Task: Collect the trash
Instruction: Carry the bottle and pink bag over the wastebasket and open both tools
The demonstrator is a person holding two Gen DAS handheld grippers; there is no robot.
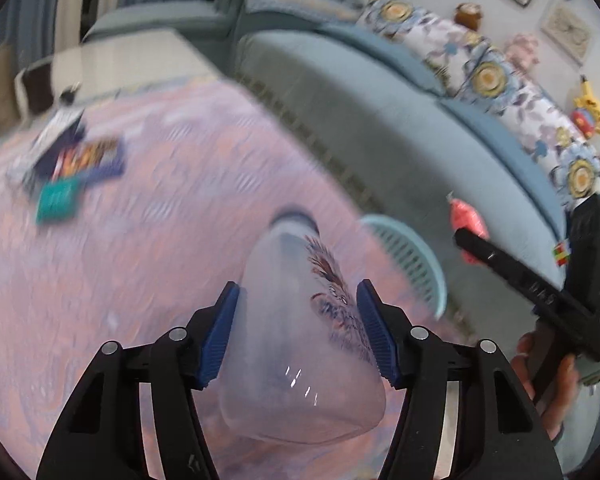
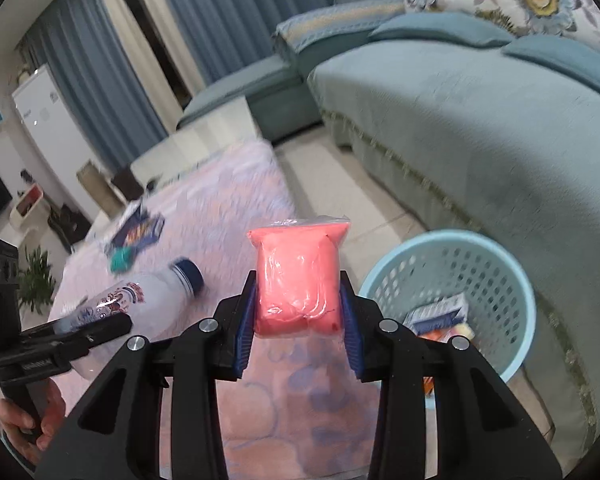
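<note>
My left gripper [image 1: 298,312] is shut on a clear plastic bottle [image 1: 296,344] with a dark blue cap, held above the pink rug. The bottle also shows in the right wrist view [image 2: 140,300]. My right gripper [image 2: 298,312] is shut on a pink packet in clear wrap [image 2: 298,280], held in the air left of the light blue basket [image 2: 496,264]. In the left wrist view the packet [image 1: 466,220] sits right of the basket rim [image 1: 416,256]. The basket holds a blue-white carton [image 2: 440,312] and other scraps.
A pink rug [image 1: 160,240] covers the table top. A dark blue wrapper [image 1: 88,158] and a teal packet [image 1: 56,202] lie on it at the far left. A blue-green sofa [image 2: 480,120] runs along the right, close behind the basket.
</note>
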